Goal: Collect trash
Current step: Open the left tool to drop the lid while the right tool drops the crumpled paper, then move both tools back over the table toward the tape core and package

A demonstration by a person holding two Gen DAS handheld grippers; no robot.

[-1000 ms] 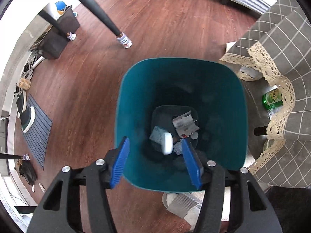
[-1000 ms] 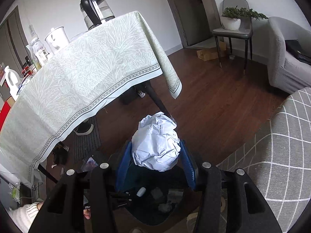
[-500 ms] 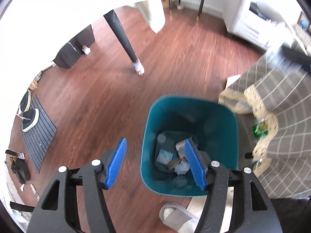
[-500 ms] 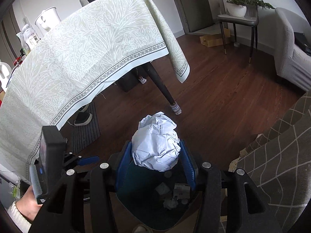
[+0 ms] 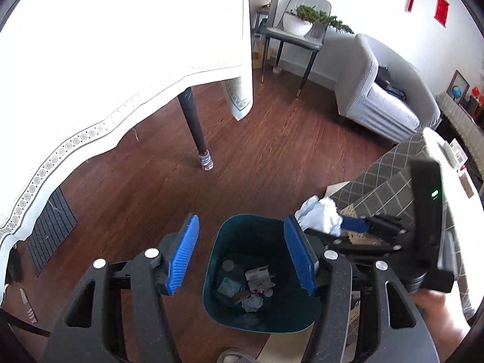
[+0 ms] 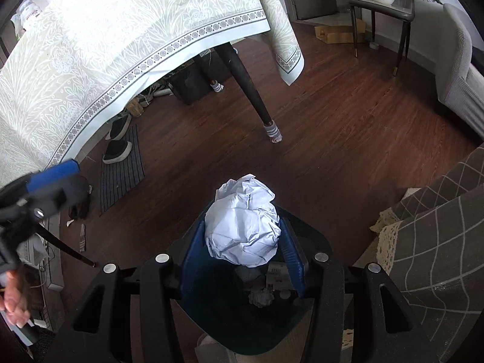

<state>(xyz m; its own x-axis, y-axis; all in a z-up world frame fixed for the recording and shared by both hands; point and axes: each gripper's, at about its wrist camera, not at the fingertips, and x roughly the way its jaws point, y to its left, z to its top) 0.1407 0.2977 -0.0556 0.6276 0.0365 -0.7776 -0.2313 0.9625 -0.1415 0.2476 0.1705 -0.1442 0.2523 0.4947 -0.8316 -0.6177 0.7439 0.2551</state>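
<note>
A teal trash bin (image 5: 290, 317) stands on the wooden floor with several scraps of paper and packaging (image 5: 251, 284) at its bottom. High above the bin's left side hangs my left gripper (image 5: 240, 219); its jaws are closing with nothing between them. My right gripper (image 6: 242, 227) is shut on a crumpled white paper ball (image 6: 242, 224) just over the bin's rim (image 6: 314, 239). The left wrist view shows that ball (image 5: 320, 214) at the bin's far right edge. The left gripper (image 6: 51, 181) appears at the left of the right wrist view, in a person's hand.
A table under a pale patterned cloth (image 6: 121, 36) fills the left, its dark leg (image 5: 196, 133) on the floor. A grey checked sofa cover (image 5: 387, 175) borders the bin's right. There are also an armchair (image 5: 384, 96), a striped mat (image 6: 121, 163) with shoes, and a slipper (image 5: 233, 357).
My left gripper rose from inside the bin's mouth and tipped up, so the bin looks smaller. The right gripper came down with the paper ball to the bin's rim.
</note>
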